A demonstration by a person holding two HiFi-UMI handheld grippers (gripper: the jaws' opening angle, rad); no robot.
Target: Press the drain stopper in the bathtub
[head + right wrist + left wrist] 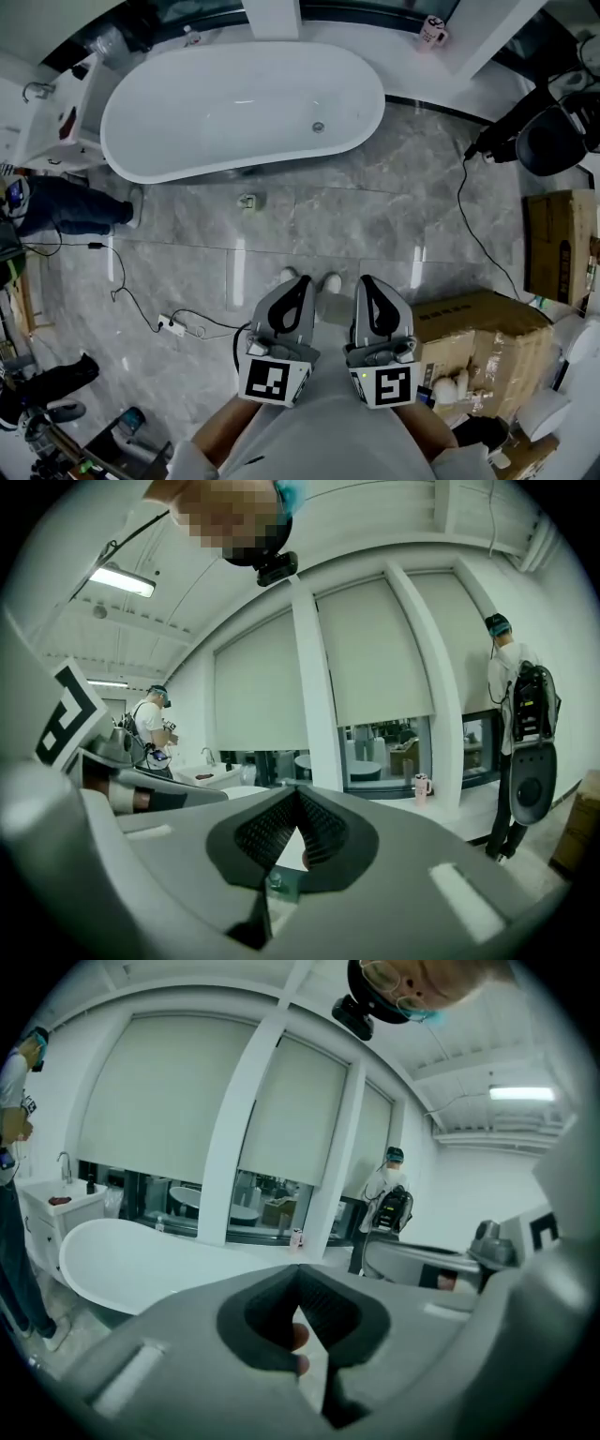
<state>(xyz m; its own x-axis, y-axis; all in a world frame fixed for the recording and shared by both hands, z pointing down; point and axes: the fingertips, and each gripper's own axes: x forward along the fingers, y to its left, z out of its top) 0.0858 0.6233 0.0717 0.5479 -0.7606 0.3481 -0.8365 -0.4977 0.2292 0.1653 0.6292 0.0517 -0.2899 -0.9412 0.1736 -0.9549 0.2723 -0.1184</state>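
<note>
A white oval bathtub stands at the far side of the grey marble floor, with its small round drain stopper on the tub bottom toward the right end. My left gripper and right gripper are held side by side close to my body, far from the tub. Both are shut with nothing between the jaws. In the left gripper view the shut jaws point over the tub's rim. The right gripper view shows its shut jaws aimed toward the windows.
Cardboard boxes stand at my right, another farther right. A cable and power strip lie on the floor to my left. A person's legs are beside the tub's left end. Black equipment stands at the right, and a pink cup on the sill.
</note>
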